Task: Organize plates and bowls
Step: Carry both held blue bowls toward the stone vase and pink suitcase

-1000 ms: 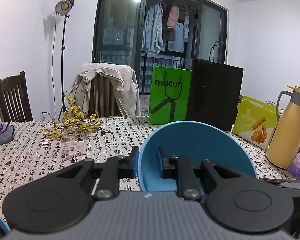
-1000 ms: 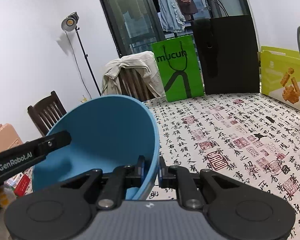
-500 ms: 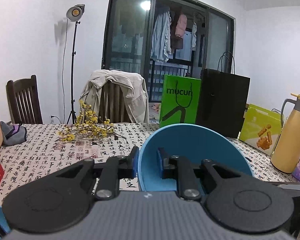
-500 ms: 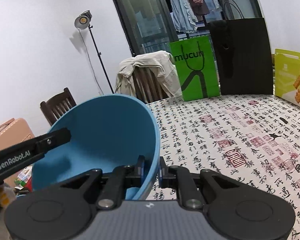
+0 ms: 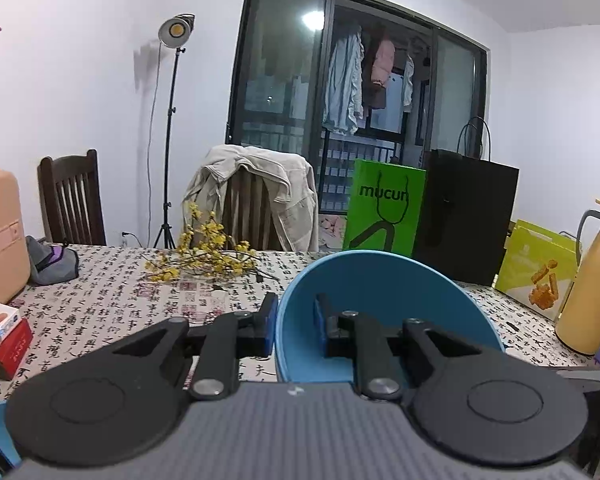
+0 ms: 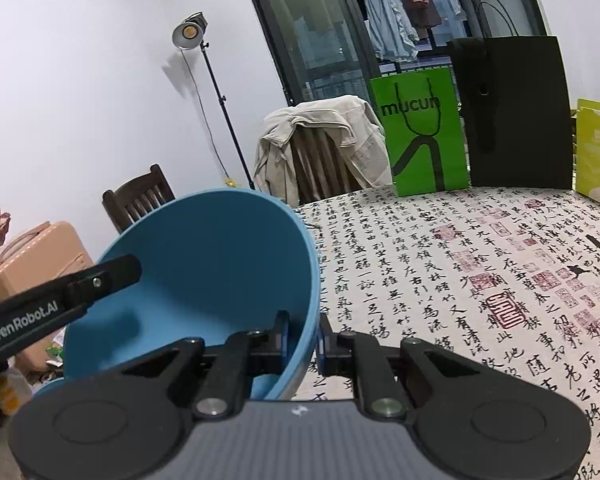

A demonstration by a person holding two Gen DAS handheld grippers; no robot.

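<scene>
Holding the blue bowl (image 5: 384, 292) above the calligraphy-print tablecloth (image 6: 480, 264), you have it pinched from both sides. Your left gripper (image 5: 296, 330) is clamped on its left rim, one pad outside the wall and one inside. Your right gripper (image 6: 302, 338) is clamped on the opposite rim the same way. It is a deep, smooth bowl, matte blue inside and out, tilted with its empty hollow facing you.

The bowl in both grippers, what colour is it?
Blue; the bowl shows best in the right wrist view.
</scene>
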